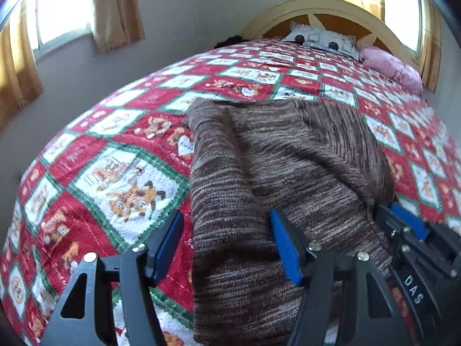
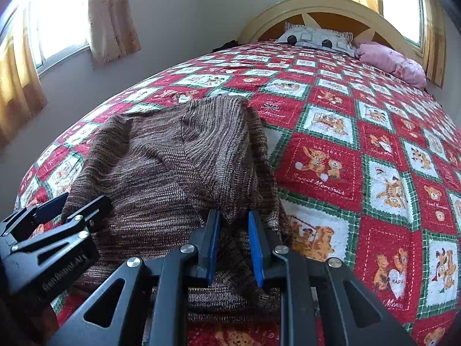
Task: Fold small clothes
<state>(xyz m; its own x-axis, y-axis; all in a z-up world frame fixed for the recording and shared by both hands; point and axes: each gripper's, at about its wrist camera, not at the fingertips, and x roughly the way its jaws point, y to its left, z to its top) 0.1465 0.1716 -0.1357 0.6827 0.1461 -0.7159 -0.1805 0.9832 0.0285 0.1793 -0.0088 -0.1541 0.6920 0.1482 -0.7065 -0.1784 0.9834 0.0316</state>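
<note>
A brown striped knit garment lies on the bed, partly folded over itself; it also shows in the right wrist view. My left gripper is open, its blue pads astride the garment's near left edge, low over the cloth. My right gripper has its blue pads close together on a fold of the garment's near right edge. The right gripper shows at the right in the left wrist view. The left gripper shows at the left in the right wrist view.
The bed is covered by a red, white and green teddy-bear quilt. A patterned pillow and a pink pillow lie by the curved headboard. Curtained windows and a wall stand to the left.
</note>
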